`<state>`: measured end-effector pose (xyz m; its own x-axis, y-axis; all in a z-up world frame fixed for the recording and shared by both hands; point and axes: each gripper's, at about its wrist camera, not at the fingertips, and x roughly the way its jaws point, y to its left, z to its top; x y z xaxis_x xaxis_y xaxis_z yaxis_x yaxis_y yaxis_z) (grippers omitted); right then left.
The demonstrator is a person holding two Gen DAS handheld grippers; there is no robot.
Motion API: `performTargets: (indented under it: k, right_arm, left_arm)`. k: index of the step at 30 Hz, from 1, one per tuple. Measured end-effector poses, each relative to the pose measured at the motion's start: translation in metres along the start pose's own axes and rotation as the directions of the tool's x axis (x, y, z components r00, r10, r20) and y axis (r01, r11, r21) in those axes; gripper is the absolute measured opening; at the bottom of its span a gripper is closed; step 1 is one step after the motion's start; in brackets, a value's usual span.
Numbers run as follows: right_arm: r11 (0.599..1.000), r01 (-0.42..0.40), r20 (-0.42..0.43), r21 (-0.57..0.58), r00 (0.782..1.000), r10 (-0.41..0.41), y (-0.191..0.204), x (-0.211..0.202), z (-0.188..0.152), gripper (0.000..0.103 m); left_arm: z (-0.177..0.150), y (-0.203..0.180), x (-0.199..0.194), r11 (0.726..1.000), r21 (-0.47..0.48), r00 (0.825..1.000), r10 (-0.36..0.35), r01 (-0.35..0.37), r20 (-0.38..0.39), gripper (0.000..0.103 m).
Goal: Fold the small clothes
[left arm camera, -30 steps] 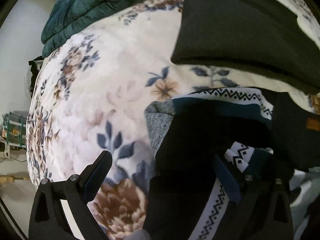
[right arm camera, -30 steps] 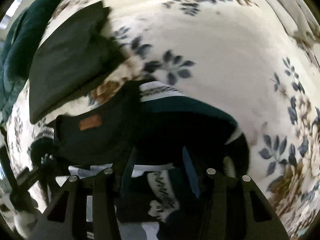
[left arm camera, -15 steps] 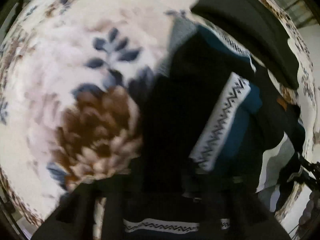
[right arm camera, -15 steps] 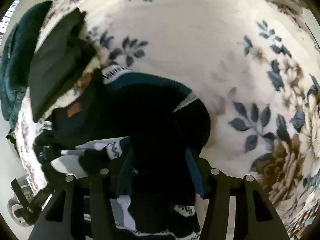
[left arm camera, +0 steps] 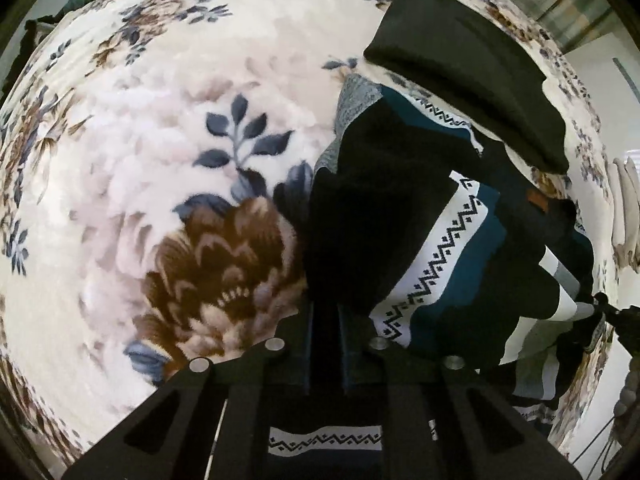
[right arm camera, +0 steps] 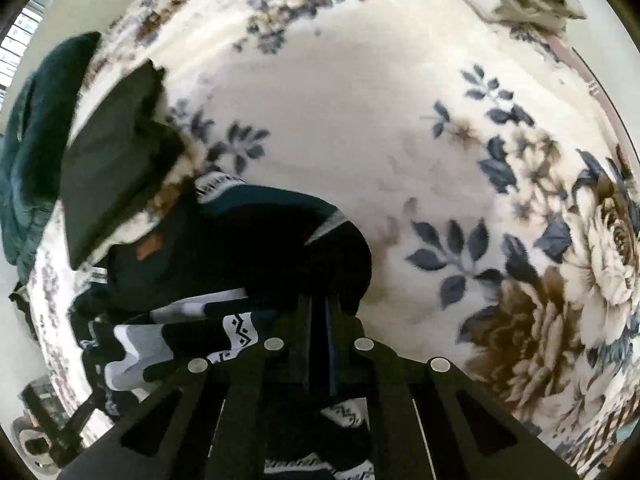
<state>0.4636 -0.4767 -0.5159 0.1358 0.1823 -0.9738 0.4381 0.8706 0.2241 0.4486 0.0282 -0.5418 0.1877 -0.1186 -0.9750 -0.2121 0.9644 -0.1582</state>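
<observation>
A dark knit sweater (left arm camera: pixel 380 208) with teal and white zigzag bands and a small brown patch (left arm camera: pixel 537 201) lies crumpled on the floral blanket (left arm camera: pixel 160 120). My left gripper (left arm camera: pixel 325 308) points steeply down at its left edge. Its jaws are closing, and the pads pinch black fabric between them. In the right wrist view the same sweater (right arm camera: pixel 260 248) fills the lower left. My right gripper (right arm camera: pixel 318 300) is closing to a narrow slit on the sweater's dark right edge, with fabric between the pads.
A folded black garment (left arm camera: pixel 464 64) lies just beyond the sweater, also visible as the black garment (right arm camera: pixel 116 160) at the left. A dark teal quilt (right arm camera: pixel 28 128) is bunched at the bed's far end. Bare floral blanket (right arm camera: pixel 360 100) spreads to the right.
The left jaws went from wide open beside the sweater to closed on its edge. The right jaws narrowed from half open to nearly together on the fabric. Both grippers shifted sideways.
</observation>
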Motion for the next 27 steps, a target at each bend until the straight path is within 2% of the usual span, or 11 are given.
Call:
performTargets:
  k: [4,5,7,14,15,16,17,21,23,25,27]
  right_arm:
    - [1.0,-0.018,-0.015,0.012,1.0,0.019,-0.003,-0.006,0.004,0.034]
    - [1.0,-0.027,0.0,0.012,1.0,0.027,-0.002,-0.012,0.003,0.05]
    - [0.999,-0.037,0.009,0.023,0.999,0.037,-0.004,-0.019,-0.001,0.059]
    - [0.965,-0.147,-0.116,0.218,0.978,0.176,-0.032,0.008,-0.029,0.057]
    - [0.961,-0.165,-0.105,0.221,0.976,0.191,-0.032,0.008,-0.032,0.051]
    - [0.96,-0.184,-0.085,0.212,0.975,0.205,-0.03,0.005,-0.036,0.019]
    - [0.963,-0.188,-0.071,0.196,0.976,0.205,-0.027,-0.001,-0.039,0.01]
    - [0.962,-0.221,-0.016,0.16,0.974,0.226,-0.024,-0.033,-0.053,0.009]
    - [0.977,-0.167,-0.03,0.13,0.985,0.172,-0.027,-0.04,-0.059,0.009]
    - [0.998,0.027,-0.114,0.054,0.993,-0.021,-0.033,-0.023,-0.063,0.012]
    - [0.989,0.024,-0.194,0.144,0.981,0.004,-0.054,-0.004,-0.068,0.016]
  left_arm:
    - [0.004,0.004,-0.018,1.0,-0.02,1.0,0.006,-0.006,0.003,0.052]
    - [0.005,0.005,-0.028,0.999,-0.035,0.999,-0.022,0.023,0.035,0.055]
    - [0.007,0.01,-0.04,0.997,-0.057,0.996,-0.041,0.045,0.076,0.062]
    - [0.019,0.011,-0.013,0.997,-0.065,0.999,-0.036,0.038,0.019,0.062]
    - [0.02,0.011,-0.009,0.997,-0.067,0.999,-0.036,0.037,0.012,0.062]
    - [0.02,0.012,-0.006,0.997,-0.073,1.0,-0.028,0.028,0.002,0.062]
    - [0.021,0.015,-0.005,0.996,-0.078,0.999,-0.034,0.034,0.0,0.062]
    - [0.012,0.029,-0.013,0.991,-0.119,0.998,-0.055,0.055,-0.004,0.062]
    - [0.004,0.04,-0.021,0.985,-0.148,0.996,-0.091,0.089,-0.005,0.062]
    - [-0.004,0.05,-0.027,0.977,-0.183,0.994,-0.11,0.107,-0.011,0.062]
    - [-0.011,0.059,-0.026,0.969,-0.215,0.991,-0.128,0.121,-0.022,0.062]
